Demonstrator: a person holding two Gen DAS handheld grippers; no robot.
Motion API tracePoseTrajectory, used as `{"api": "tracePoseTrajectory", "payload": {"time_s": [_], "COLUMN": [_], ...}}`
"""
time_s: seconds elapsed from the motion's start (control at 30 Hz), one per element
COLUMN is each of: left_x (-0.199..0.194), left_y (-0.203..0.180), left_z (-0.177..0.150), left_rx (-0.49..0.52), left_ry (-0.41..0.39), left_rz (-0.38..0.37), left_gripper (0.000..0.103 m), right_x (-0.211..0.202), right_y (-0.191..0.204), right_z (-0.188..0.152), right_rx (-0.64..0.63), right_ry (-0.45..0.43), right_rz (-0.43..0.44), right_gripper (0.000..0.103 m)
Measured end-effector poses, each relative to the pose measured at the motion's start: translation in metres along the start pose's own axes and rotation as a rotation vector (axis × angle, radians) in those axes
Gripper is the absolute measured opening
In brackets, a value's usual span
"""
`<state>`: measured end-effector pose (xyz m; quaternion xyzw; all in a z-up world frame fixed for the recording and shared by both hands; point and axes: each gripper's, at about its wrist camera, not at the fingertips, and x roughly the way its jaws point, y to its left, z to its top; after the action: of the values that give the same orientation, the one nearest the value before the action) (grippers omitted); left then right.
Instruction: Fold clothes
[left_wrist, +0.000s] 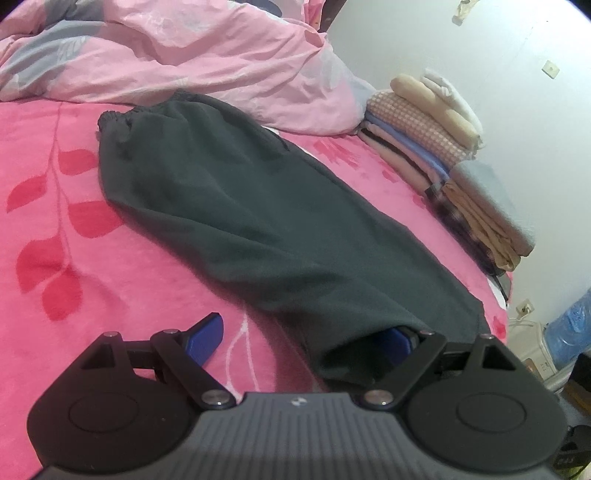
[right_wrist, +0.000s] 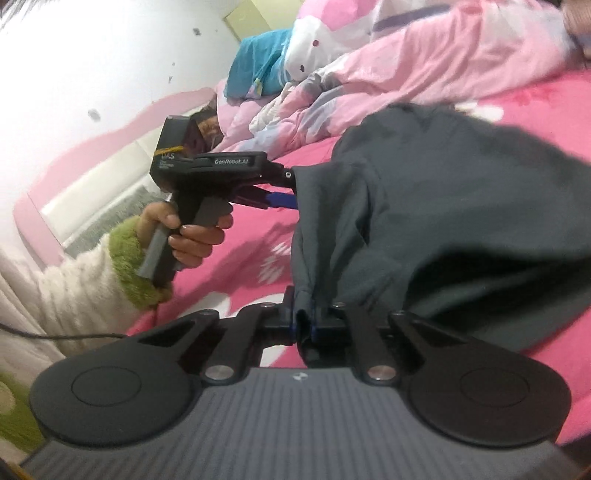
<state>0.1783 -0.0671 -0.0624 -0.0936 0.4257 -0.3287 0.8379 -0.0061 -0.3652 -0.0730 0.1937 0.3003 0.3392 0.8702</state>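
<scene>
Dark grey trousers (left_wrist: 258, 206) lie lengthwise on the pink bed, elastic waistband at the far end. My left gripper (left_wrist: 306, 338) is open at the near hem: the left blue finger (left_wrist: 207, 334) rests on the blanket, the right finger (left_wrist: 400, 341) is under the hem. In the right wrist view the left gripper (right_wrist: 286, 190) touches the hem's edge. My right gripper (right_wrist: 304, 325) is shut on a bunched corner of the trousers (right_wrist: 443, 206), lifting it a little.
A pink floral blanket (left_wrist: 66, 229) covers the bed. A crumpled pink duvet (left_wrist: 184, 55) lies at the far side. Two stacks of folded clothes (left_wrist: 436, 133) sit by the white wall on the right. A teal pillow (right_wrist: 258, 62) lies by the headboard.
</scene>
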Motion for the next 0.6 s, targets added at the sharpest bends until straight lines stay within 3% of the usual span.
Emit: {"api": "tracePoseTrajectory", "payload": {"time_s": [0.13,0.27,0.37,0.5,0.6], "left_x": [0.002,-0.004,-0.022,-0.044,-0.027], "left_y": [-0.001,-0.003,-0.007,-0.034,-0.069], "left_z": [0.0,0.002,0.0,0.002,0.01], "left_rx": [0.002,0.007,0.013,0.103,0.24], "left_ry": [0.004,-0.013,-0.066,-0.146,-0.078], "left_rz": [0.005,0.028,0.079,0.098,0.052], "left_gripper": [0.089,0.089,0.088,0.088,0.084], "right_x": [0.0,0.0,0.003,0.013,0.023], "right_y": [-0.013,-0.014,0.0,0.039,0.06], "right_z": [-0.007,-0.009,-0.011,-0.023,-0.038], "right_rx": [0.122,0.119,-0.001,-0.308,-0.508], "right_ry": [-0.009,-0.013,0.013,0.056,0.072], "right_rz": [0.045,0.015,-0.059,-0.209,-0.301], "right_gripper": [0.005,0.004,0.004,0.005,0.004]}}
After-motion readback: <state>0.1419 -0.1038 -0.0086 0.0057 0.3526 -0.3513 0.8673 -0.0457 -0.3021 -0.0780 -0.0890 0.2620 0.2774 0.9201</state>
